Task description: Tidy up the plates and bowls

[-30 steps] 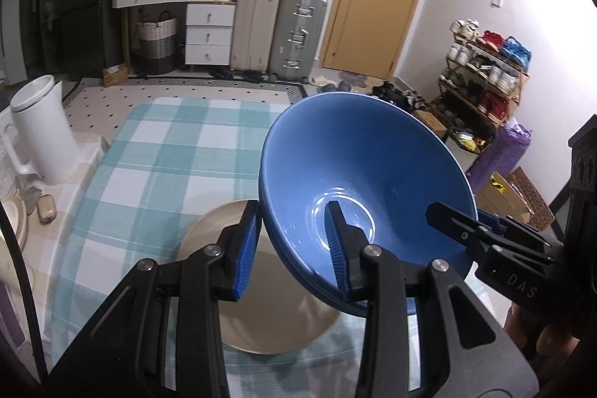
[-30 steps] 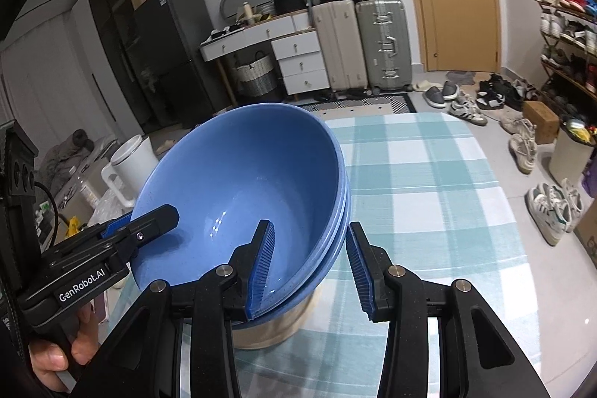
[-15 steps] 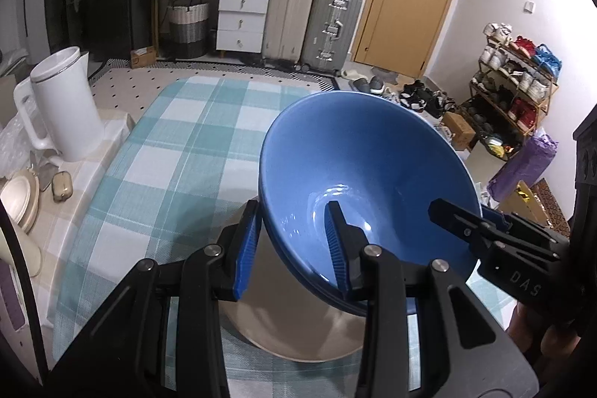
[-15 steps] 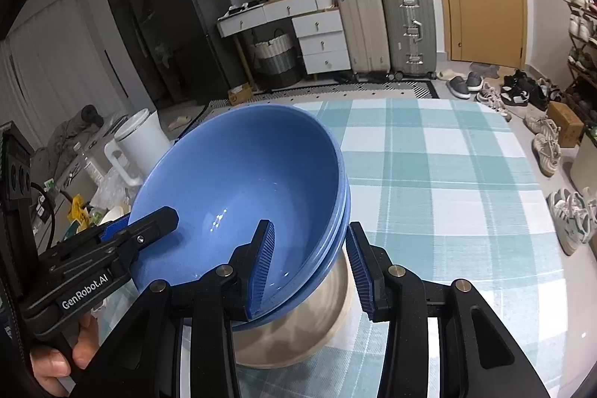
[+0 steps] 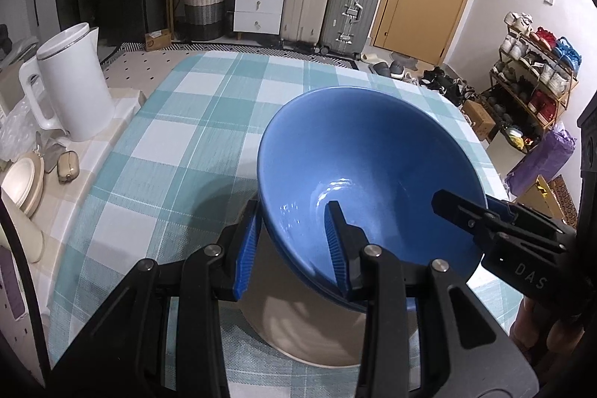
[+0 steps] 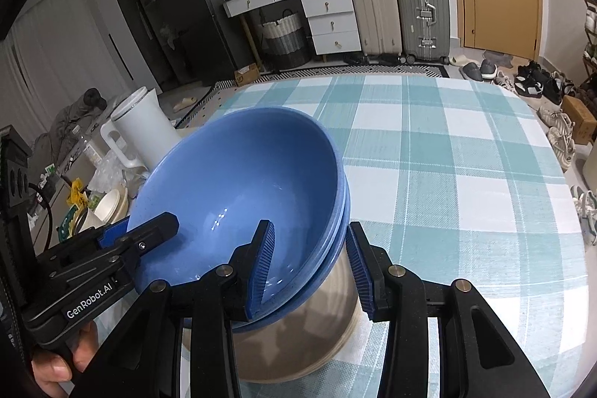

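A stack of blue bowls [image 5: 358,155] [image 6: 238,181] hangs tilted just over a beige plate [image 5: 298,334] [image 6: 298,342] on the teal checked tablecloth [image 5: 186,137]. My left gripper [image 5: 293,211] is shut on the stack's near-left rim, one pad inside and one outside. My right gripper [image 6: 309,226] clamps the opposite rim the same way. Each gripper shows in the other's view: the right gripper [image 5: 447,204] and the left gripper [image 6: 164,222], with a hand below it. Whether the bowls touch the plate I cannot tell; they hide most of it.
A white kettle [image 5: 71,81] [image 6: 141,125] stands on a side counter to the left, with cream dishes [image 5: 22,181] and small clutter beside it. The tablecloth stretches away beyond the bowls. Suitcases, drawers and a shoe rack [image 5: 533,69] stand across the room.
Both grippers have come down together with the blue bowls, which now sit lower and closer over the beige plate. Neither grip has changed.
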Action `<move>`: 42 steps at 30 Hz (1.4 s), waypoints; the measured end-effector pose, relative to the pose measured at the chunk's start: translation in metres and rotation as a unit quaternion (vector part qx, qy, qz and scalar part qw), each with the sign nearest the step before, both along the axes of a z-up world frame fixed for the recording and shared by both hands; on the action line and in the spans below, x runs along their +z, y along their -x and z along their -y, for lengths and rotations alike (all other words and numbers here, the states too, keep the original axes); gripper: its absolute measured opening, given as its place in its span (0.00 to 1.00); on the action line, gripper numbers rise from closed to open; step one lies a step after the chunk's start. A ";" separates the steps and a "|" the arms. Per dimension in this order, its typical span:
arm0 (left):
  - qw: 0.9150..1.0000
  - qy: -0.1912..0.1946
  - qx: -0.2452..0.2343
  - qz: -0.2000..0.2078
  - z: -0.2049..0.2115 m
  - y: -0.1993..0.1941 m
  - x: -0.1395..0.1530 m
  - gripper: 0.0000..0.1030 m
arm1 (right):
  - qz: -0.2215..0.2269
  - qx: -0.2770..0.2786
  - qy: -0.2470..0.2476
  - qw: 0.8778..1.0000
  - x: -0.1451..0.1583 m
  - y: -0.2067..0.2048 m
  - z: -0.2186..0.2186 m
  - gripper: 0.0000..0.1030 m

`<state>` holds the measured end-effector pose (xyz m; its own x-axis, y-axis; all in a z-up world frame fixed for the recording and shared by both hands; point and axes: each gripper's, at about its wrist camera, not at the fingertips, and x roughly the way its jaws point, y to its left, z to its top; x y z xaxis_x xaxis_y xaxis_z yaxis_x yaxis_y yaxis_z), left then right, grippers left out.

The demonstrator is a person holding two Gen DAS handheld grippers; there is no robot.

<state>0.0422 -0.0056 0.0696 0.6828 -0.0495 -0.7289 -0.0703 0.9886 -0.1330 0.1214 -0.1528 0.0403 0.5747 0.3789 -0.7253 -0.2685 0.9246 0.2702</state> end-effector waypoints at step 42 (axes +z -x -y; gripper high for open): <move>0.988 -0.017 -0.068 0.141 -0.004 0.113 0.008 0.99 | 0.163 0.017 -0.039 0.986 0.005 0.117 0.063 0.99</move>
